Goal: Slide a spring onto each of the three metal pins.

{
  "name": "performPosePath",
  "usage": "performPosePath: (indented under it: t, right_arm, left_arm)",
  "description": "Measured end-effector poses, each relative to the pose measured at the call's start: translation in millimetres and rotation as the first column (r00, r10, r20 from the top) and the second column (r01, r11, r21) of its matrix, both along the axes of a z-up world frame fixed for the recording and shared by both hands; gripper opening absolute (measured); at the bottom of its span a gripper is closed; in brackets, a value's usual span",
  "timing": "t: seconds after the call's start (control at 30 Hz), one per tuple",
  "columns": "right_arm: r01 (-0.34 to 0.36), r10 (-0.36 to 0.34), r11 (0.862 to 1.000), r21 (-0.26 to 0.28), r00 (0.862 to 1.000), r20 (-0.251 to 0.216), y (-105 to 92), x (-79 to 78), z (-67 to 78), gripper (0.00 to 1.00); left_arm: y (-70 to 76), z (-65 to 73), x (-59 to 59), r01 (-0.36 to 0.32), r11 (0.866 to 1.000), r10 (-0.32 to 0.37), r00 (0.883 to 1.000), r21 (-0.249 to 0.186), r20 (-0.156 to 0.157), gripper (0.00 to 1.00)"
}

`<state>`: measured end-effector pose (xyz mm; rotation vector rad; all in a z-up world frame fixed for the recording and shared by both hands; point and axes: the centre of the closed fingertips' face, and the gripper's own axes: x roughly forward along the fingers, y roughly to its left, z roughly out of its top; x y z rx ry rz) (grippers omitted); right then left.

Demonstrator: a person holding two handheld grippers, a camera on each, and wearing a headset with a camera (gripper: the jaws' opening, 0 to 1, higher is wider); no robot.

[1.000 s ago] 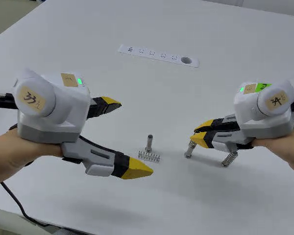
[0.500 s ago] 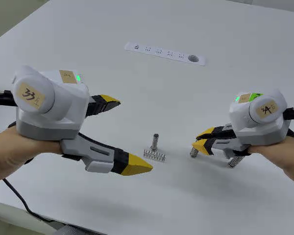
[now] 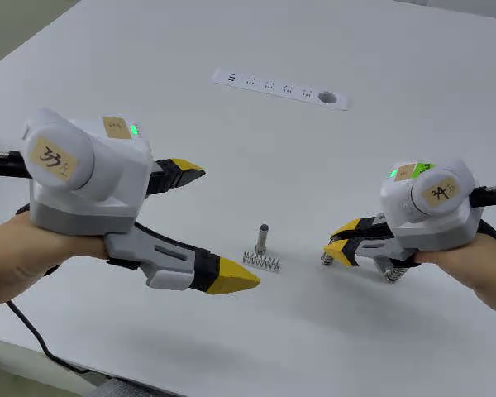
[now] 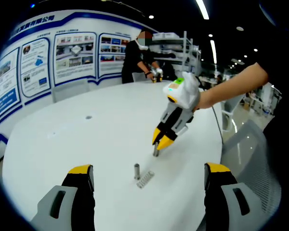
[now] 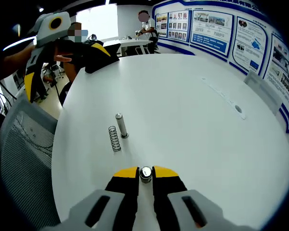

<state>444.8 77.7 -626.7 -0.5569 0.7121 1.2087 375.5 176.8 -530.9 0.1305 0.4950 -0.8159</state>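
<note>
On the white table (image 3: 331, 165), one loose spring (image 3: 261, 263) lies just beside the single bare pin (image 3: 262, 238), likely light, squashy and apt to roll, so best pinched gently mid-coil by the wide-open left gripper (image 3: 229, 227), while the right gripper (image 3: 331, 240) clamps one of two sprung pins (image 3: 326, 259).

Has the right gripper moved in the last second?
Yes. The right gripper has come down toward the table, sitting lower against the bare pin, which stands fixed, with its jaws closed on the sprung pin.
</note>
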Motion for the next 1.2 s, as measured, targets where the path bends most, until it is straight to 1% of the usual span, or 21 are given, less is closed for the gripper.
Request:
performPosePath:
  t: [0.1,0.2,0.37,0.47,0.57,0.67,0.83,0.93,0.97,1.03,1.2]
  right_arm:
    - [0.006,-0.006,1.000,0.004,1.000,0.002,0.1,0.5,2.3,0.12]
    - [0.006,-0.006,1.000,0.007,1.000,0.007,0.0,0.1,6.7,0.16]
    - [0.005,-0.006,1.000,0.021,1.000,0.030,1.0,-0.5,18.7,0.17]
    - [-0.005,0.003,0.999,0.044,0.999,0.044,7.6,-2.9,29.3,0.17]
    - [-0.026,0.023,0.998,0.060,0.998,0.053,17.2,-8.0,36.4,0.18]
    - [-0.053,0.049,0.996,0.065,0.997,0.063,27.5,-13.7,39.6,0.18]
    - [-0.092,0.088,0.994,0.060,0.994,0.060,41.5,-22.5,36.3,0.19]
    - [-0.102,0.100,0.993,0.064,0.994,0.041,49.1,-29.4,32.7,0.20]
    - [-0.107,0.106,0.992,0.069,0.994,0.029,52.5,-32.8,30.8,0.20]
    - [-0.114,0.113,0.991,0.065,0.993,0.027,56.4,-35.8,26.9,0.20]
    - [-0.140,0.139,0.990,0.036,0.990,0.013,65.6,-44.7,12.7,0.20]
  left_arm:
    - [-0.2,-0.2,-0.5,0.003,1.000,-0.003,1.000,0.003,0.000,0.97]
    - [-0.3,-0.1,-1.2,0.006,1.000,-0.006,1.000,0.007,0.001,0.97]
    - [0.9,0.1,-1.8,0.004,1.000,-0.004,1.000,0.011,0.004,0.97]
    - [2.8,0.0,-2.6,0.000,1.000,0.000,1.000,0.010,0.005,0.97]
    - [3.8,0.5,-2.7,-0.004,1.000,0.004,1.000,0.007,0.008,0.97]
    - [4.7,-0.2,-2.5,-0.005,1.000,0.005,1.000,0.010,0.009,0.97]
    - [7.8,-0.6,-5.6,-0.006,1.000,0.006,1.000,0.006,0.012,0.97]
    - [13.4,-2.7,-7.9,-0.012,1.000,0.011,1.000,0.012,0.008,0.97]
    - [15.5,-2.9,-9.1,-0.014,1.000,0.014,1.000,0.012,0.007,0.97]
    - [18.1,-3.2,-10.9,-0.017,1.000,0.017,1.000,0.012,0.005,0.96]
    - [28.1,-6.0,-12.8,-0.028,0.999,0.028,1.000,0.019,-0.002,0.96]
